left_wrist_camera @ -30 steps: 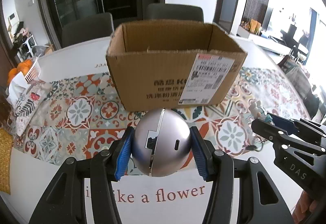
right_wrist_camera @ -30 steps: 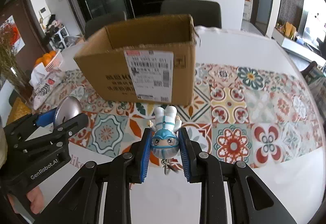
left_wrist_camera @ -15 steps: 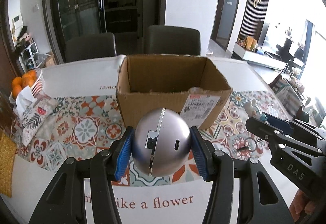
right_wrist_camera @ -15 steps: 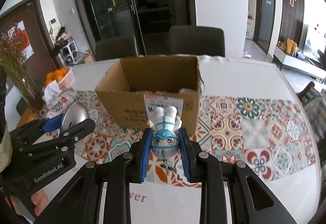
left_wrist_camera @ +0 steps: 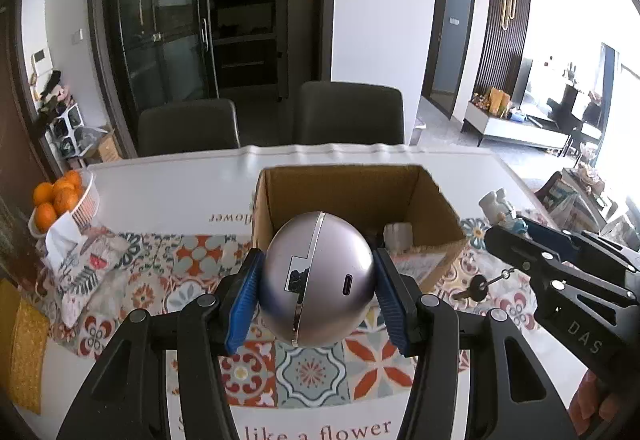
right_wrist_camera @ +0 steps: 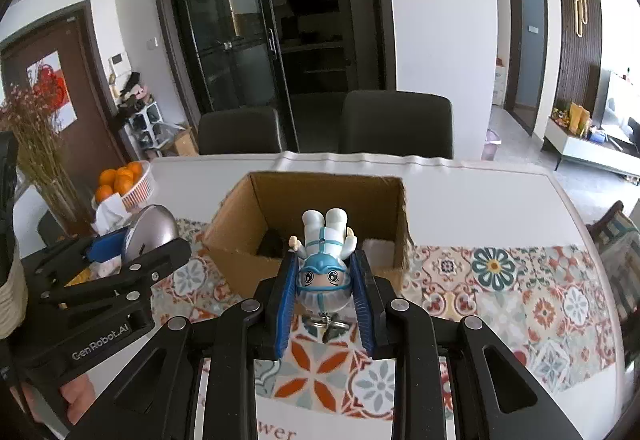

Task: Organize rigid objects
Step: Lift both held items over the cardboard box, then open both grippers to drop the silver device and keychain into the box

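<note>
Patterned tablecloth (left_wrist_camera: 192, 264) lay below; the open cardboard box (left_wrist_camera: 436, 200) sat just ahead of both hands. My left gripper (left_wrist_camera: 318, 290) pinched the silver sphere (left_wrist_camera: 316, 280), my right gripper (right_wrist_camera: 325, 290) the astronaut keychain figure (right_wrist_camera: 325, 260), equally near.

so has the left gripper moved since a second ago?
Yes. The left gripper, shut on the silver ball, has risen: the cardboard box now shows its inside from above.
</note>
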A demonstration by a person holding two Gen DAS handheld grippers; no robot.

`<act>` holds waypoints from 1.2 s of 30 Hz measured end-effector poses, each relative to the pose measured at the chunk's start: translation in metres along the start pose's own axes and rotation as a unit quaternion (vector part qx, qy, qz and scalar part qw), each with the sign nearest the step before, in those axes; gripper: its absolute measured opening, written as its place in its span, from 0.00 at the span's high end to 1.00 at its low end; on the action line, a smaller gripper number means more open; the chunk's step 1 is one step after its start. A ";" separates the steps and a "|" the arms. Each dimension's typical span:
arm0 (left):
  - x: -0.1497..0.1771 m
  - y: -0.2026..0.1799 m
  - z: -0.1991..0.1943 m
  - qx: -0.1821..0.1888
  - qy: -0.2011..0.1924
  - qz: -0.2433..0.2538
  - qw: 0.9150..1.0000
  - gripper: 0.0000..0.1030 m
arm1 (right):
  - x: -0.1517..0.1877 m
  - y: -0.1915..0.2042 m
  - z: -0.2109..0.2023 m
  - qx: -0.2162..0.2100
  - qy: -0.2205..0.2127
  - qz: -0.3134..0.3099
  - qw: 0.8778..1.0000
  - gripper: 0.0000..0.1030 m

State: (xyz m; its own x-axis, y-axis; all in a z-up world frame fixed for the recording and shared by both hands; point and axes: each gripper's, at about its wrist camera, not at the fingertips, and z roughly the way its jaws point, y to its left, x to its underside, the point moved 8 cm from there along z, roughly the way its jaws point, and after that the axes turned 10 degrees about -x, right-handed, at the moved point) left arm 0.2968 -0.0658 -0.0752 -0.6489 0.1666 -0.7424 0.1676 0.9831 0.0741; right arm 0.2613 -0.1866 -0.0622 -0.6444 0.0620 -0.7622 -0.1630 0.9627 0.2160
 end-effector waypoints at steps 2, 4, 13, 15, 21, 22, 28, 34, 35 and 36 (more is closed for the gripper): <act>-0.008 0.001 0.002 0.002 0.000 -0.001 1.000 0.48 | -0.009 0.000 0.002 -0.003 -0.002 -0.003 1.000 0.73; -0.016 0.000 0.004 0.008 0.000 -0.002 1.000 0.48 | -0.017 0.000 0.004 -0.006 -0.004 -0.004 1.000 0.73; -0.048 -0.003 0.023 0.016 0.004 0.004 1.000 0.48 | -0.050 -0.004 0.020 -0.012 -0.005 -0.008 1.000 0.73; -0.054 -0.002 0.028 0.016 0.008 0.005 1.000 0.48 | -0.057 -0.007 0.028 -0.012 0.000 -0.011 1.000 0.73; -0.068 -0.003 0.052 0.007 0.022 0.016 1.000 0.48 | -0.066 -0.017 0.054 -0.018 0.024 -0.003 1.000 0.73; -0.069 -0.003 0.056 0.006 0.024 0.020 0.999 0.48 | -0.067 -0.019 0.059 -0.020 0.028 0.000 0.999 0.73; -0.070 -0.005 0.085 -0.001 0.052 0.039 0.998 0.48 | -0.066 -0.030 0.089 -0.021 0.066 0.004 0.998 0.73; -0.068 -0.009 0.113 0.012 0.086 0.053 0.995 0.48 | -0.060 -0.041 0.115 -0.022 0.108 0.009 0.994 0.73; -0.068 -0.010 0.116 0.014 0.089 0.055 0.994 0.48 | -0.059 -0.042 0.121 -0.024 0.117 0.010 0.993 0.73; -0.067 -0.011 0.120 0.016 0.094 0.056 0.994 0.48 | -0.056 -0.044 0.127 -0.027 0.128 0.013 0.991 0.73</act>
State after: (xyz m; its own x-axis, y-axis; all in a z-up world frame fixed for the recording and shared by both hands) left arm 0.4275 -0.0967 -0.1061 -0.7514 0.2884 -0.5935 0.2673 0.9554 0.1258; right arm 0.3998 -0.1989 -0.1063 -0.8164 0.0104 -0.5774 -0.1792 0.9459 0.2703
